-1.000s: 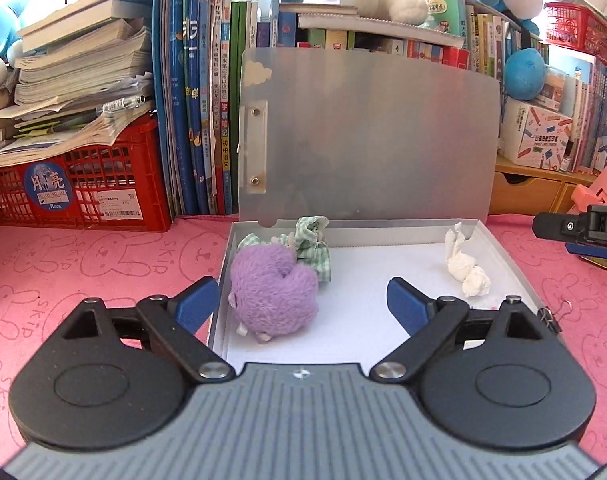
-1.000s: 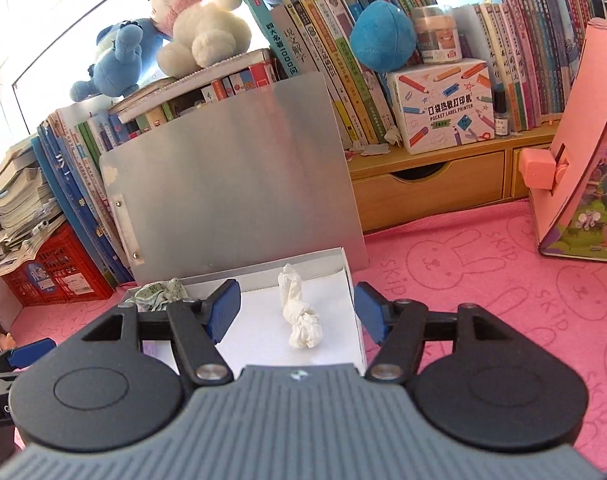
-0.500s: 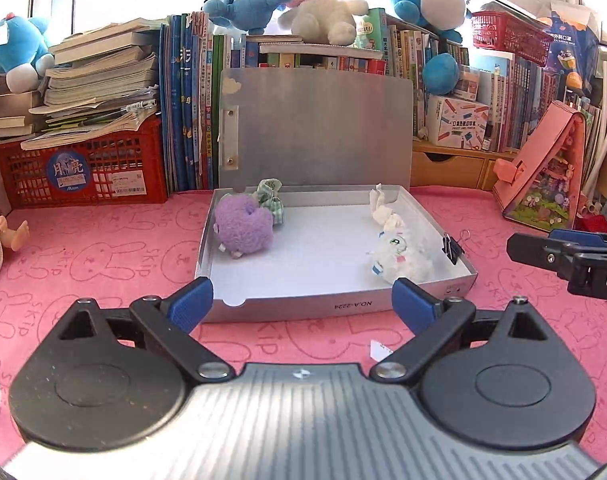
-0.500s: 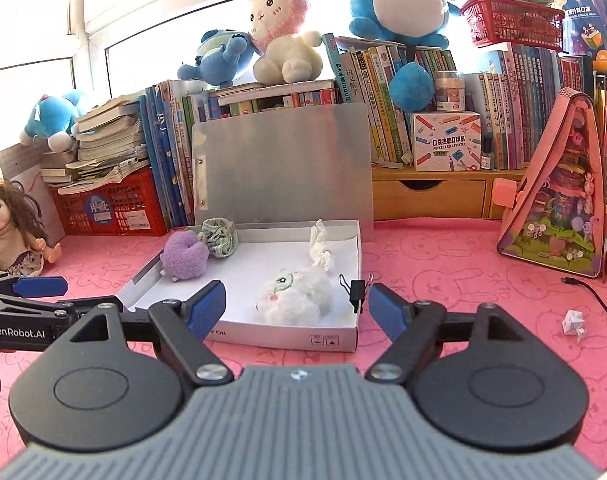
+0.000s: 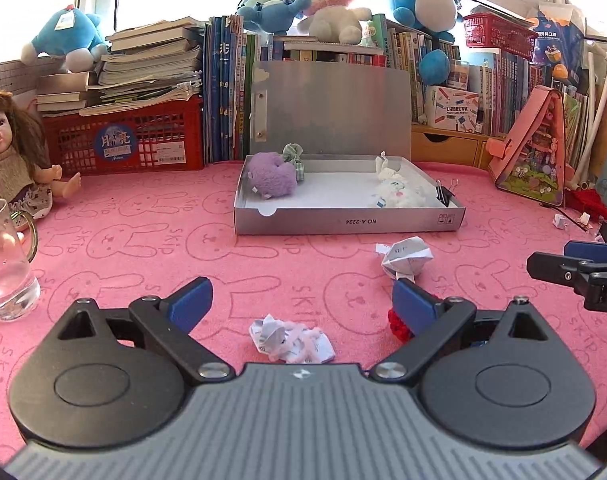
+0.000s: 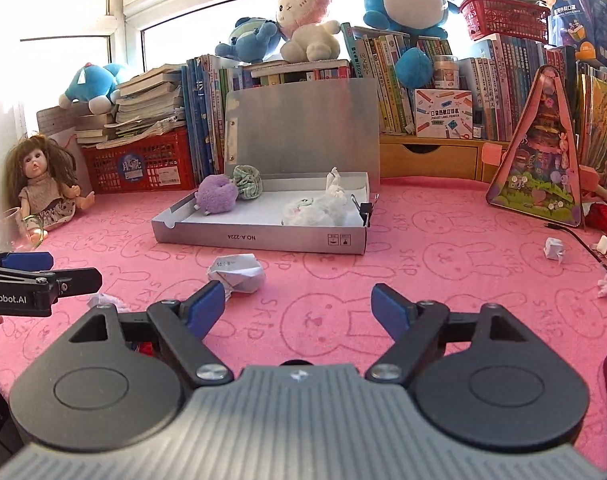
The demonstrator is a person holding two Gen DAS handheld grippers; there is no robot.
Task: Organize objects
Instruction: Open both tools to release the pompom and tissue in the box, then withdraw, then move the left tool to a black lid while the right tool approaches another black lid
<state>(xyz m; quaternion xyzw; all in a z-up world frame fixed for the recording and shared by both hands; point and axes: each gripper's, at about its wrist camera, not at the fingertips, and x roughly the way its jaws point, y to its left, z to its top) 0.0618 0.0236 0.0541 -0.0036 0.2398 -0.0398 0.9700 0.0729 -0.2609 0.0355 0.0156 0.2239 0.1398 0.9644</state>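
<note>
A silver box (image 5: pixel 347 222) (image 6: pixel 259 240) with its lid propped up sits mid-mat. Inside lie a purple plush (image 5: pixel 269 178) (image 6: pixel 216 196), a green checked scrunchie (image 5: pixel 294 154) (image 6: pixel 247 180), a white plush (image 5: pixel 397 196) (image 6: pixel 311 210) and a white twisted cloth (image 5: pixel 383 164). A crumpled paper ball (image 5: pixel 405 258) (image 6: pixel 237 270) lies in front of the box. My left gripper (image 5: pixel 301 300) is open above a crumpled paper scrap (image 5: pixel 289 340); a red knitted thing (image 5: pixel 397 322) peeks beside its right finger. My right gripper (image 6: pixel 299 306) is open with only mat between its fingers.
A doll (image 5: pixel 11 160) and a glass mug (image 5: pixel 5 264) stand at the left. A black binder clip (image 5: pixel 443 196) grips the box's right wall. A pink triangular toy case (image 6: pixel 543 160) stands at the right, with small paper scraps (image 6: pixel 555 248) near it. Books, red crates and plush toys line the back.
Both grippers have pulled back from over the box toward the near side of the mat. The white plush now lies in the box. The paper scraps on the mat have come into view.
</note>
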